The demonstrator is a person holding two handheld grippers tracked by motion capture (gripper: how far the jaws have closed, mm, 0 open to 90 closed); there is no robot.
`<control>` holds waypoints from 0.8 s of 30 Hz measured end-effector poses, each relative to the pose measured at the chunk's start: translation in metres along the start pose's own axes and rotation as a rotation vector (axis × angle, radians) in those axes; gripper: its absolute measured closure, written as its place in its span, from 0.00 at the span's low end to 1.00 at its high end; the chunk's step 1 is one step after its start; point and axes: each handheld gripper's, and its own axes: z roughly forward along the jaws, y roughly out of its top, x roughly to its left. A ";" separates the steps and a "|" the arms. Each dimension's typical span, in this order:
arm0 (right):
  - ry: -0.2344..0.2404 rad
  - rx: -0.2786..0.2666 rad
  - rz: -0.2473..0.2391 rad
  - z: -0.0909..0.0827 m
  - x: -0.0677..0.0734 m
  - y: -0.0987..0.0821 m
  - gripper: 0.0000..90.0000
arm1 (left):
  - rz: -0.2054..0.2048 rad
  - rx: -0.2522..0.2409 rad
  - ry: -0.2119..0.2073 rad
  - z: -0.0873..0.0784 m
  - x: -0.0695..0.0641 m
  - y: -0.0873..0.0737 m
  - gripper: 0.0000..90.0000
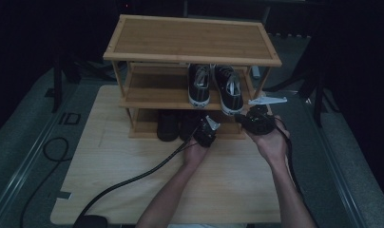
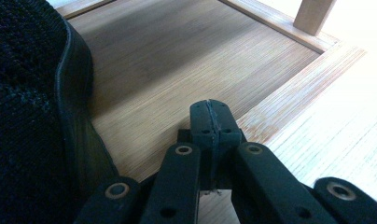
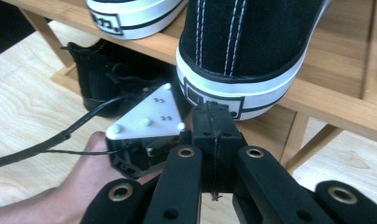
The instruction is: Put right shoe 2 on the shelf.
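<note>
Jaws on both grippers are pressed together with nothing between them. Left gripper [image 1: 205, 134] sits at the front edge of the rack's [image 1: 190, 40] bottom shelf, just beside a black knit shoe [image 2: 23, 116]; right gripper [image 1: 257, 121] faces the heel of a black sneaker [image 3: 252, 51] at the front edge of the middle shelf. Both shoes look light. The knit upper would likely give under a pinch, so the firmer heel rim seems the better hold; the sneaker's white rubber heel band looks stiff and grippy.

Four shoes — two black-and-white sneakers [image 1: 214, 88], two black shoes [image 1: 173, 124], one rack [image 1: 190, 40]
</note>
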 end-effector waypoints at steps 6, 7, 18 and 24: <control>0.012 0.009 -0.019 0.006 -0.003 0.005 1.00 | 0.004 0.002 -0.001 0.000 0.000 0.000 1.00; 0.012 0.009 -0.019 0.006 -0.003 0.005 1.00 | 0.004 0.002 -0.001 0.000 0.000 0.000 1.00; 0.002 -0.021 -0.021 -0.001 -0.005 0.006 1.00 | 0.000 -0.001 -0.002 0.000 0.000 0.000 1.00; -0.077 -0.056 0.020 -0.009 -0.020 0.010 1.00 | 0.002 0.000 -0.009 0.000 0.000 0.000 1.00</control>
